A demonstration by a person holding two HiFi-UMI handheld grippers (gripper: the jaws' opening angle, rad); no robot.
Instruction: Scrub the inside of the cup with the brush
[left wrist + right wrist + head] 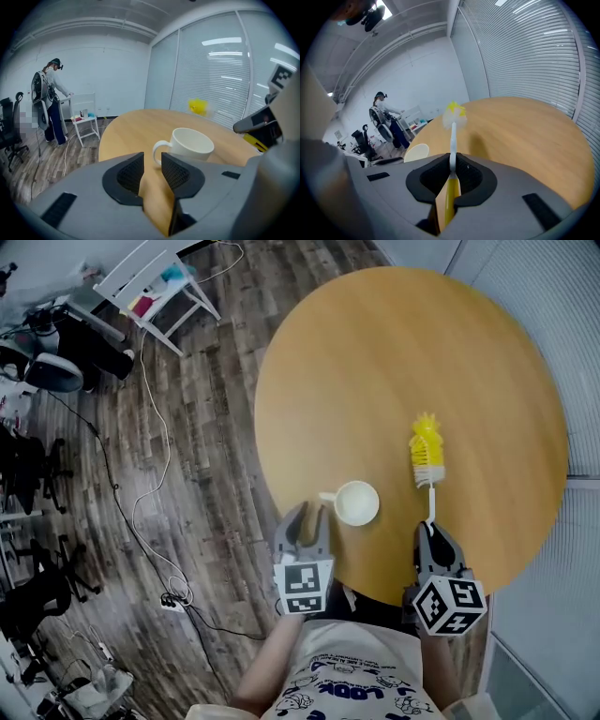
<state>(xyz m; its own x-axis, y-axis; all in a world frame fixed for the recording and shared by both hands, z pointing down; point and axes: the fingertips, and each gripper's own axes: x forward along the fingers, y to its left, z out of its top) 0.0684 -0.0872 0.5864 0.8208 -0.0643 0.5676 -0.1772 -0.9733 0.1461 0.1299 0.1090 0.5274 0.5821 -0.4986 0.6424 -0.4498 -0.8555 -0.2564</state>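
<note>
A white cup (357, 502) stands upright on the round wooden table (375, 362), near its front edge, with its handle to the left. My left gripper (307, 519) sits just before that handle with its jaws a little apart and nothing between them. In the left gripper view the cup (190, 145) is right beyond the left gripper (152, 161). My right gripper (431, 527) is shut on the handle of the yellow and white brush (427, 451). The brush head (454, 114) points away over the table from the right gripper (453, 161). The cup (416, 152) lies to its left.
A small white side table (155, 287) stands on the wood floor at the far left, with cables (150, 512) and office chairs (37, 474) nearer. A person (49, 101) stands by it. A glass wall with blinds (553, 296) runs along the table's right.
</note>
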